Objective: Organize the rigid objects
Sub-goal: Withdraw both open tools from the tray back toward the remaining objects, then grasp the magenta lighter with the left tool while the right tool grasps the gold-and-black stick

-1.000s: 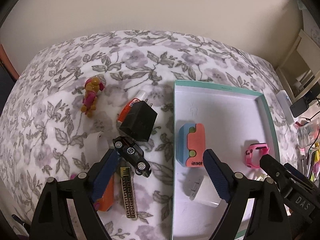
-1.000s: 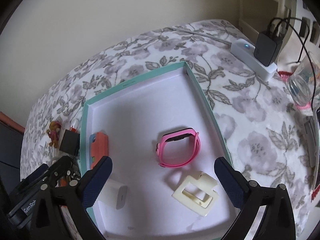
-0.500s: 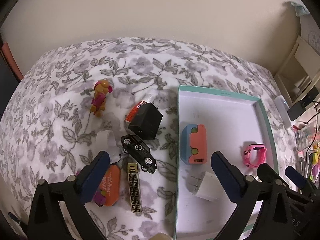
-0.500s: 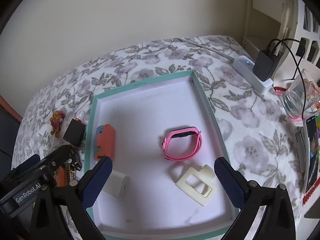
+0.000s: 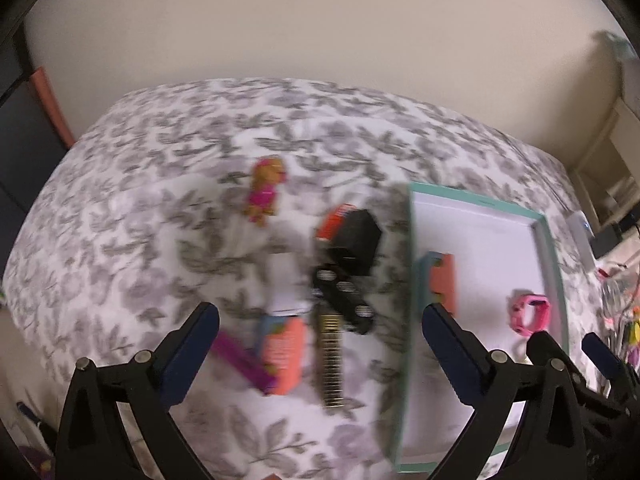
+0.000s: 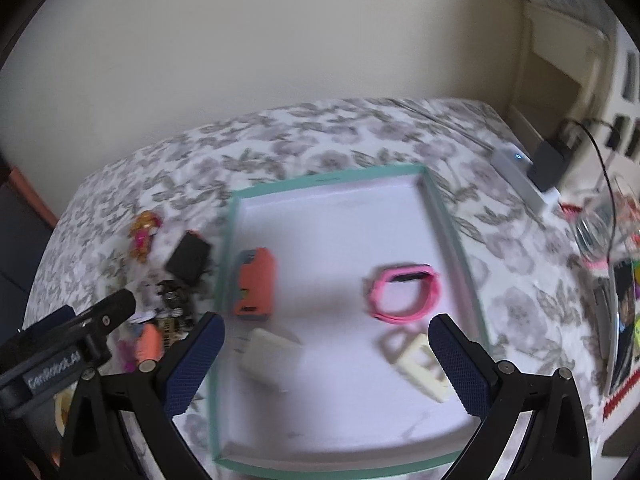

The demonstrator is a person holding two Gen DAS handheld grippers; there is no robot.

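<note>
Right now your left tool [image 5: 320, 332] hangs spread wide and empty above the loose pile on the floral-covered counter [image 5: 132, 216], and your right tool [image 6: 326, 340] is likewise spread wide and empty over the near part of the teal-rimmed tray [image 6: 450, 220]. Nearest your left tool lie a purple strip [image 5: 240, 360], an orange box [image 5: 285, 354] just beside it, and a gold patterned bar [image 5: 331, 360] to the right of that. Just beyond them sit a white piece [image 5: 285, 288] and a black toy car [image 5: 345, 294], the car touching a black charger block [image 5: 354, 242] that leans against an orange-labelled tube [image 5: 332, 224]. Farther left, apart from the pile, lies a small pink and yellow figure [image 5: 264, 192]. Inside the tray, near your right tool, you have a white plug adapter [image 6: 270, 354] on the left and a cream frame-shaped piece [image 6: 416, 356] on the right. Beyond those rest an orange and blue case [image 6: 256, 286] by the left wall and a pink watch band [image 6: 404, 294] toward the right wall. Both views are blurred. Far right, off the tray, a white power strip [image 6: 516, 176] carries a black plug [image 6: 548, 164].
</note>
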